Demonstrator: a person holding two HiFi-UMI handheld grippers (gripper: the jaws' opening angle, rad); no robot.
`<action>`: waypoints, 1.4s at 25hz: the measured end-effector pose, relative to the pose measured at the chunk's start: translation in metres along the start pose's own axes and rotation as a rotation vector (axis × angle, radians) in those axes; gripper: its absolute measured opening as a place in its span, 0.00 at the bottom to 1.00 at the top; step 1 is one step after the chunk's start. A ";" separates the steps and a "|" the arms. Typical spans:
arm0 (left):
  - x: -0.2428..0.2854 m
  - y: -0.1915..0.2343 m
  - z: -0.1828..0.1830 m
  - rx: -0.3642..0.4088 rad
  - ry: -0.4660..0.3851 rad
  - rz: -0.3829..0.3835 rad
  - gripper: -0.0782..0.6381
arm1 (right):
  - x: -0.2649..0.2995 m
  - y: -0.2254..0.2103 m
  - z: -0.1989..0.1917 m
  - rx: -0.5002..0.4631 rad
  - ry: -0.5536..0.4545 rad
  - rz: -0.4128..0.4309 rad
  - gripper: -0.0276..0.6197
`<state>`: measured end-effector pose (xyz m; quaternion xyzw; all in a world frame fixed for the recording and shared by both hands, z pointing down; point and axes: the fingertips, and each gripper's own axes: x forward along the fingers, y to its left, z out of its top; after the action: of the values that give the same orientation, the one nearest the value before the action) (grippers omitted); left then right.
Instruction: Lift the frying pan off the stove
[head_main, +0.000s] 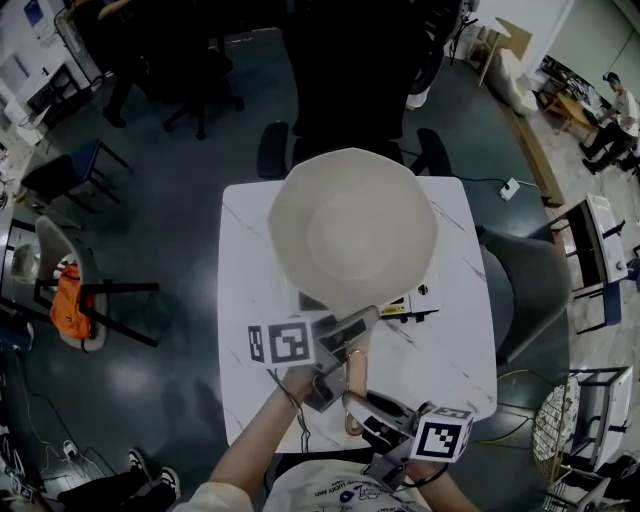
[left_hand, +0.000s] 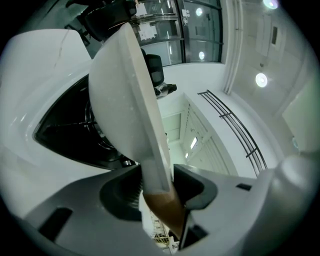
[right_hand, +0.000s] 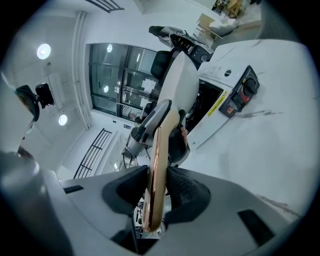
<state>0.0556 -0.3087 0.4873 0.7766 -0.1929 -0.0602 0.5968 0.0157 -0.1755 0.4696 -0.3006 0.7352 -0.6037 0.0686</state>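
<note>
The cream-white frying pan (head_main: 350, 230) is held up over the stove (head_main: 415, 300), hiding most of it in the head view. Its copper-coloured handle (head_main: 352, 385) points toward me. My left gripper (head_main: 335, 348) is shut on the handle where it meets the pan, and in the left gripper view the pan (left_hand: 125, 95) rises edge-on from the left gripper (left_hand: 157, 187), clear of the black burner (left_hand: 65, 135). My right gripper (head_main: 366, 408) is shut further back on the handle (right_hand: 159, 165). In the right gripper view the right gripper (right_hand: 157, 192) looks toward the stove's red knob (right_hand: 246, 88).
The stove stands on a white marble-look table (head_main: 450, 360). Two black office chairs (head_main: 275, 150) stand at the table's far side and a grey chair (head_main: 525, 290) at its right. At the left is a chair with an orange item (head_main: 70, 300).
</note>
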 end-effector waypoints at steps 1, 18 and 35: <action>0.000 0.000 0.000 -0.002 -0.002 -0.002 0.38 | 0.000 0.000 0.000 -0.002 -0.002 -0.001 0.24; -0.002 -0.004 -0.002 -0.005 -0.009 0.006 0.37 | -0.005 0.005 -0.001 -0.040 -0.005 -0.004 0.24; -0.019 -0.031 -0.005 0.063 -0.037 0.015 0.38 | -0.016 0.031 -0.010 -0.092 0.030 0.045 0.25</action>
<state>0.0468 -0.2904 0.4565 0.7921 -0.2115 -0.0641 0.5689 0.0131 -0.1561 0.4394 -0.2775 0.7697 -0.5721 0.0572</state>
